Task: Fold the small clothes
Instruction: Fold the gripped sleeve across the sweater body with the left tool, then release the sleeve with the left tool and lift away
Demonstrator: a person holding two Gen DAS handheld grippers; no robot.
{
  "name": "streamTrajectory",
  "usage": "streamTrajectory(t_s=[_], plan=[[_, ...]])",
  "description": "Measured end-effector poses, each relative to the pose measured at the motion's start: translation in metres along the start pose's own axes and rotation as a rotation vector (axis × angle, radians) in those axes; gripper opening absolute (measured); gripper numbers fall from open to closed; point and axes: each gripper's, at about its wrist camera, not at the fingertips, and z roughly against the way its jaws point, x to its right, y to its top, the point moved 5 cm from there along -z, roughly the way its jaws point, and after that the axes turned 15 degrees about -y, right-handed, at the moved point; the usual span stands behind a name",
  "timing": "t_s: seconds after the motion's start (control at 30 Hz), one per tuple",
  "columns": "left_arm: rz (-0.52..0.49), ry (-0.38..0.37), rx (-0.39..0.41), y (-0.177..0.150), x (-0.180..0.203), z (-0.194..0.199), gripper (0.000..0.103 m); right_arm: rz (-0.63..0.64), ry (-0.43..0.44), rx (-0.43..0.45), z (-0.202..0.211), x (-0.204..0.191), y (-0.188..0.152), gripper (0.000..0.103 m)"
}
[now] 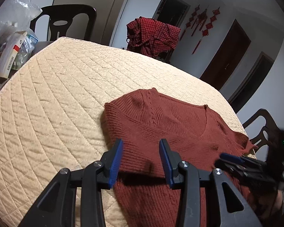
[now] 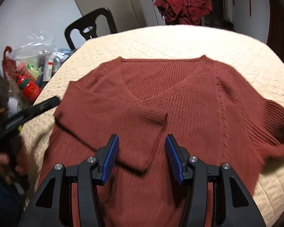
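Note:
A rust-red knit V-neck sweater [image 2: 179, 94] lies face up on the cream quilted table cover [image 2: 179, 39]. Its left sleeve [image 2: 142, 130] is folded across the chest, the cuff near the V of the neck. The right sleeve [image 2: 274, 124] lies spread at the right. My right gripper [image 2: 141, 155] is open and empty, hovering over the folded sleeve. My left gripper [image 1: 140, 160] is open and empty over the sweater's [image 1: 170, 124] left shoulder edge. The right gripper also shows blurred in the left wrist view [image 1: 242, 162], and the left one in the right wrist view [image 2: 37, 106].
Dark chairs [image 1: 66, 20] stand around the table. A red checked garment [image 1: 153, 36] hangs on a chair at the far side. Plastic bags, boxes and a red bottle [image 2: 29, 87] crowd the table's left edge. The quilted cover [image 1: 56, 94] stretches left of the sweater.

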Motion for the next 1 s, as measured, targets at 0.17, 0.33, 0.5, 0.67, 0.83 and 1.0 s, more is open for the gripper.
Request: streamTrajectory(t_s=[0.17,0.33,0.5,0.67,0.83,1.0], plan=[[-0.023,-0.014,-0.017,-0.002,0.003,-0.005,0.042,0.007,0.000,0.002,-0.011,-0.007,0.013,0.008],[-0.059,-0.014,-0.023,0.001,0.012,-0.008,0.042,-0.034,0.040,0.068,-0.001,0.001,0.039,0.008],[-0.077,0.012,-0.066,-0.003,0.011,-0.019,0.042,-0.077,0.016,0.047,-0.010,0.023,0.050,0.010],[-0.075,0.033,-0.089,-0.012,0.010,-0.018,0.042,-0.104,-0.003,0.044,-0.001,0.040,0.029,0.024],[-0.101,0.029,-0.073,-0.012,0.020,-0.011,0.042,-0.160,0.013,0.079,0.027,0.058,0.003,0.024],[-0.111,0.068,-0.116,-0.021,0.011,-0.023,0.042,-0.252,-0.006,0.089,0.045,0.093,-0.026,0.024]])
